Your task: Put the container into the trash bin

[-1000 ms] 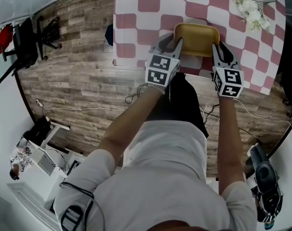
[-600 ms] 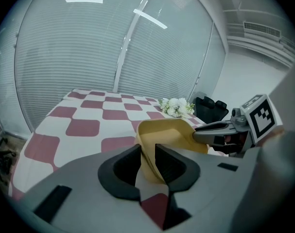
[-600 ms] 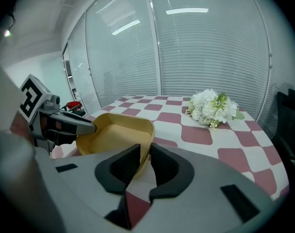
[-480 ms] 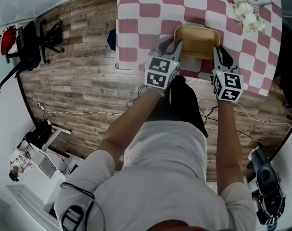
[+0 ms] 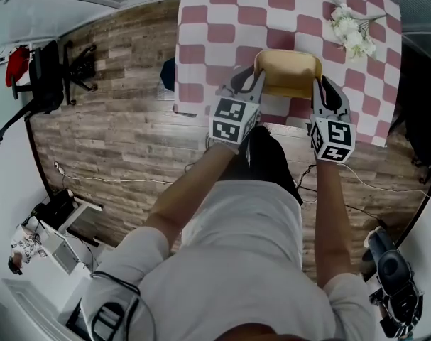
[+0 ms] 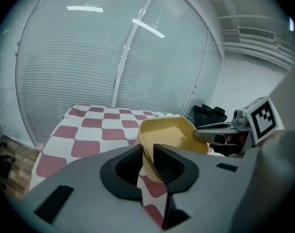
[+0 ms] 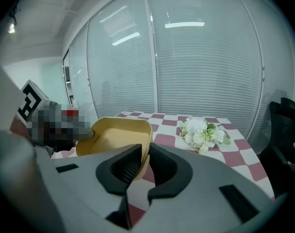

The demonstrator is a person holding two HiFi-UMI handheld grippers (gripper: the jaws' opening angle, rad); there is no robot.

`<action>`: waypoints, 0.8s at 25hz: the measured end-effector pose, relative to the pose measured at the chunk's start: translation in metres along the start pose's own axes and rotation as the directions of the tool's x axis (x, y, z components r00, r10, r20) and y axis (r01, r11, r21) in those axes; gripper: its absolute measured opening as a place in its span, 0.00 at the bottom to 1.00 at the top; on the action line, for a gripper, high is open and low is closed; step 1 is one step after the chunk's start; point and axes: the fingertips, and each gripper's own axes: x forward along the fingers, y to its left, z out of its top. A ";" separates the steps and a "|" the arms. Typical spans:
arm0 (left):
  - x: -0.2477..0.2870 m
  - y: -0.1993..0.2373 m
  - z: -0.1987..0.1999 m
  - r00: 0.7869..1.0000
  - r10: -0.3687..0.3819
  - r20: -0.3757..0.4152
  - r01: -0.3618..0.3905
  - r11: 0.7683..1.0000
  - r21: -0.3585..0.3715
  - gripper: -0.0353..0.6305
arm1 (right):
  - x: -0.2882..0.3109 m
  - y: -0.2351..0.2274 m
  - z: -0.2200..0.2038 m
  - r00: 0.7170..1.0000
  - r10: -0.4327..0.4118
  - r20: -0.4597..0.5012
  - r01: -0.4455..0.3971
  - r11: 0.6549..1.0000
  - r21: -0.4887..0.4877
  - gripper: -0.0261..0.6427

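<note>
Both the left gripper (image 5: pixel 252 81) and right gripper (image 5: pixel 320 89) clamp opposite rims of the yellow container (image 5: pixel 288 72) above the checkered table (image 5: pixel 222 34).

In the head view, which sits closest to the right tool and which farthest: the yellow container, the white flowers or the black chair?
1. yellow container: clamped in the right tool itself.
2. white flowers: on the checked table, just beyond.
3. black chair: on the floor, far left.
</note>
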 end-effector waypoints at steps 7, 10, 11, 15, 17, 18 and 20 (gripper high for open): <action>-0.026 -0.013 0.030 0.999 -0.004 0.043 0.003 1.000 0.029 0.18 | -0.029 0.005 0.033 0.998 -0.029 0.062 0.028 1.000 0.004 0.14; -0.038 -0.019 0.044 0.998 -0.004 0.070 0.001 1.000 0.031 0.18 | -0.043 0.008 0.046 0.995 -0.038 0.088 0.037 0.999 0.012 0.14; -0.042 -0.020 0.050 0.997 -0.003 0.079 0.000 0.999 0.033 0.17 | -0.047 0.010 0.051 0.994 -0.040 0.098 0.039 0.999 0.014 0.14; -0.058 -0.028 0.070 0.994 -0.006 0.111 0.001 0.999 0.045 0.17 | -0.065 0.013 0.070 0.990 -0.048 0.134 0.046 0.999 0.016 0.14; -0.068 -0.032 0.081 0.992 -0.010 0.129 0.003 0.999 0.050 0.17 | -0.073 0.015 0.081 0.988 -0.050 0.148 0.049 0.999 0.011 0.14; -0.073 -0.035 0.085 0.990 -0.012 0.139 0.004 0.999 0.053 0.17 | -0.078 0.016 0.086 0.987 -0.051 0.156 0.050 0.999 0.009 0.14; -0.083 -0.039 0.093 0.987 -0.019 0.159 0.009 0.998 0.064 0.17 | -0.087 0.019 0.096 0.983 -0.055 0.172 0.055 0.998 0.008 0.14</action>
